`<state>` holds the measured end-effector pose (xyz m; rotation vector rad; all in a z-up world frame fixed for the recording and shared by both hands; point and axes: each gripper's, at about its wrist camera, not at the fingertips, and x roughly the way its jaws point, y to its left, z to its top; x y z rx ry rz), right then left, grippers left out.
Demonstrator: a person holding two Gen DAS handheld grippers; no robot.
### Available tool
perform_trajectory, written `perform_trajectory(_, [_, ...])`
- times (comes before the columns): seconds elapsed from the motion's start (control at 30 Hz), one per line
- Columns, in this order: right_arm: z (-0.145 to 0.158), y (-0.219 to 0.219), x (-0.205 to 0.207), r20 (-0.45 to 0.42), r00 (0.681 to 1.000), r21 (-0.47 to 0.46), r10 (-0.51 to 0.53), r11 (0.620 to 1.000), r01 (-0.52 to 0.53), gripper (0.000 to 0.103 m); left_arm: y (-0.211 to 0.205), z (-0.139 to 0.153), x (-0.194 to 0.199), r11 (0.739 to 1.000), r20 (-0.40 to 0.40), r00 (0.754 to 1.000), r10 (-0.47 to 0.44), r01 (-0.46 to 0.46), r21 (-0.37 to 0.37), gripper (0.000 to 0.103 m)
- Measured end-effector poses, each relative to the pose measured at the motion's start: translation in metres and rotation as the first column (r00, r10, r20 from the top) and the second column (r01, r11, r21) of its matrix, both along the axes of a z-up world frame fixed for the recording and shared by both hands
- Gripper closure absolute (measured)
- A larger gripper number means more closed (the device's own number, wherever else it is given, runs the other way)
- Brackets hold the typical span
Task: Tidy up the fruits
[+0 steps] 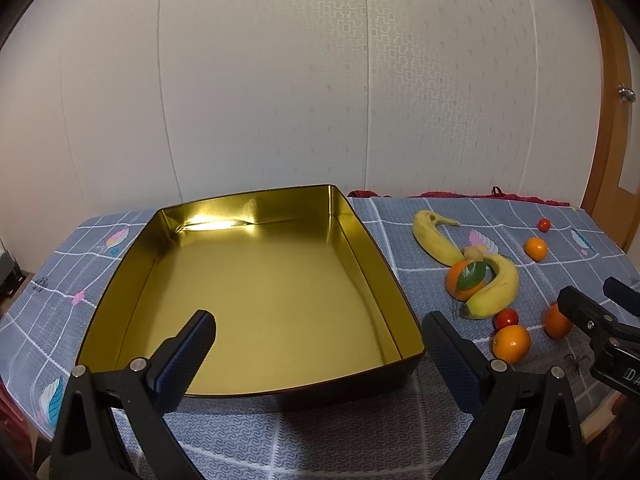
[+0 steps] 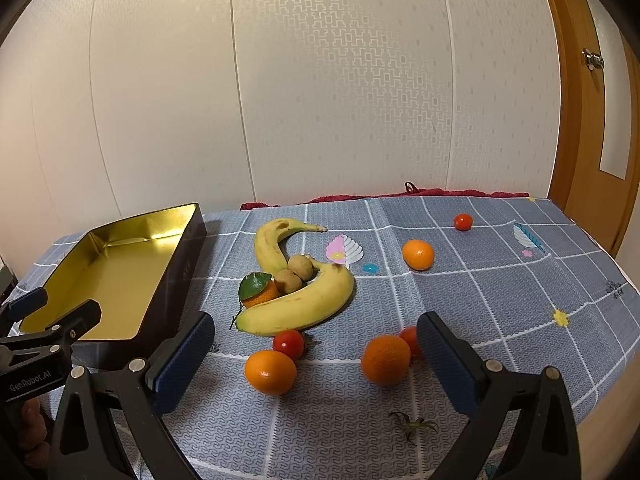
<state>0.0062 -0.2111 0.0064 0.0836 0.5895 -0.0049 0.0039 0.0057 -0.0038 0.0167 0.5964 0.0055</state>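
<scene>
Your left hand-held gripper [image 1: 320, 344] gapes wide over the glossy gold-lined tin [image 1: 256, 280]; your right hand-held gripper [image 2: 316, 344] spreads wide above smooth oranges [image 2: 271, 372] and curved bananas [image 2: 298, 308] on the quilted counter [image 2: 480, 300].

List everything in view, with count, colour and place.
tin: 1, gold inside, black outside, left side of table
bananas: 2, yellow, mid-table, right of tin
oranges: 4, orange, one with a green leaf beside the bananas
tomatoes: 3, red, one half hidden behind an orange
brown fruits: 2, between the bananas
stem: 1, green, near edge
cloth: 1, blue-grey grid, covers table
door: 1, wooden, right
left tool: open, over tin
right tool: open, over fruit
</scene>
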Motion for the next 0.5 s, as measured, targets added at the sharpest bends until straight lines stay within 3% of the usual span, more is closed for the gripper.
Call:
perform_trajectory(0.33, [-0.0017,-0.003,-0.0005,-0.005,1.0,-0.004,-0.008,1.0,0.008,0.0,-0.0008,-0.0019,0.0013,1.0,-0.007,1.0,-0.014,0.014,-0.002,0.0])
perform_trajectory(0.5, [-0.0045,-0.0092,-0.0018,-0.018,1.0,0.003,-0.014,1.0,0.014,0.0,-0.0075,-0.0057,0.0049,0.996,-0.032,0.996,-0.083,0.083,-0.015,0.0])
